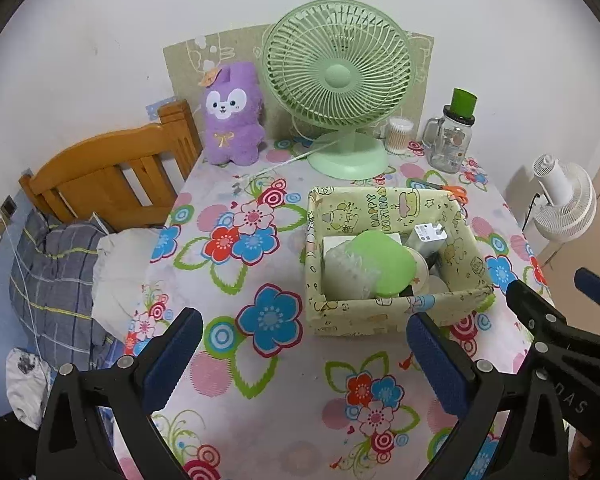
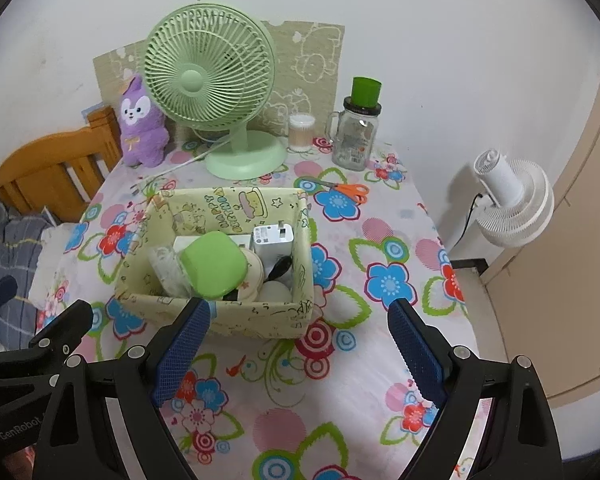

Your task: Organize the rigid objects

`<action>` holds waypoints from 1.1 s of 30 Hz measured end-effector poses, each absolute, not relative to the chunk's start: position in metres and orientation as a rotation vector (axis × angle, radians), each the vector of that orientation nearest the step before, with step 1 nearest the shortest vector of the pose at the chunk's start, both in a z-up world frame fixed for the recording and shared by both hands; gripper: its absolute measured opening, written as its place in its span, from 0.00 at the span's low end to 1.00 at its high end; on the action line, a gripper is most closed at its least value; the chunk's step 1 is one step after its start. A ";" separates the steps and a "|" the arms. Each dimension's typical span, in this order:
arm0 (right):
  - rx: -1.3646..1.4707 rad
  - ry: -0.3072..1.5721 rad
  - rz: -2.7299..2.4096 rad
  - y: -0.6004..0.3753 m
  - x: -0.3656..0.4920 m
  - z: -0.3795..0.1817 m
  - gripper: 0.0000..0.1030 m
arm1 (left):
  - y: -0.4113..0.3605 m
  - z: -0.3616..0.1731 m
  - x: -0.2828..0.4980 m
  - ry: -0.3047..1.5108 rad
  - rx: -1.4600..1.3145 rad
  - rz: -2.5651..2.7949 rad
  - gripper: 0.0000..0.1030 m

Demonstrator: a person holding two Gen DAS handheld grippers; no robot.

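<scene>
Scissors (image 2: 346,189), fan (image 2: 220,100) and jar (image 2: 354,136) stand behind the box (image 2: 220,312); both grippers gape, empty.

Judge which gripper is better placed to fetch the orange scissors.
Right, probably. The scissors lie right of the box, ahead of the open, empty right gripper; the left gripper would cross over the box.

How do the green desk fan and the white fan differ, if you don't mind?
The green desk fan stands on the table, facing the camera; the white fan stands off the table's right edge, back toward us. The green desk fan's grille is flat; the white fan's housing is ribbed. Both stand upright.
</scene>
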State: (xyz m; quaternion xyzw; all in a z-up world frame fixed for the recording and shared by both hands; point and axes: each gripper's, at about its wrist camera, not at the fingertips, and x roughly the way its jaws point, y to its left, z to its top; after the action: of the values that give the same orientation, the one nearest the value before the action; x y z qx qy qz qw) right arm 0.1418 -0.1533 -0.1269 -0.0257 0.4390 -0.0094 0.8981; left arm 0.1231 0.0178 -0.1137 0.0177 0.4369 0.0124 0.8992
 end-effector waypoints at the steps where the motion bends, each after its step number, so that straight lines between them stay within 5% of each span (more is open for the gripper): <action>1: -0.061 0.906 -0.019 -0.153 0.140 -0.124 0.90 | 0.017 -0.112 0.121 0.902 0.042 0.024 1.00; 33: -0.052 0.756 -0.045 -0.168 0.067 -0.009 0.90 | 0.009 -0.004 0.054 0.735 0.051 -0.005 1.00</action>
State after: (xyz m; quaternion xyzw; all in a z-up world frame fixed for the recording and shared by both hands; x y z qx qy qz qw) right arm 0.0668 -0.1679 -0.0087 -0.0254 0.3691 -0.0218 0.9288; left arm 0.0537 0.0093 -0.0043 0.0249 0.3594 -0.0025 0.9329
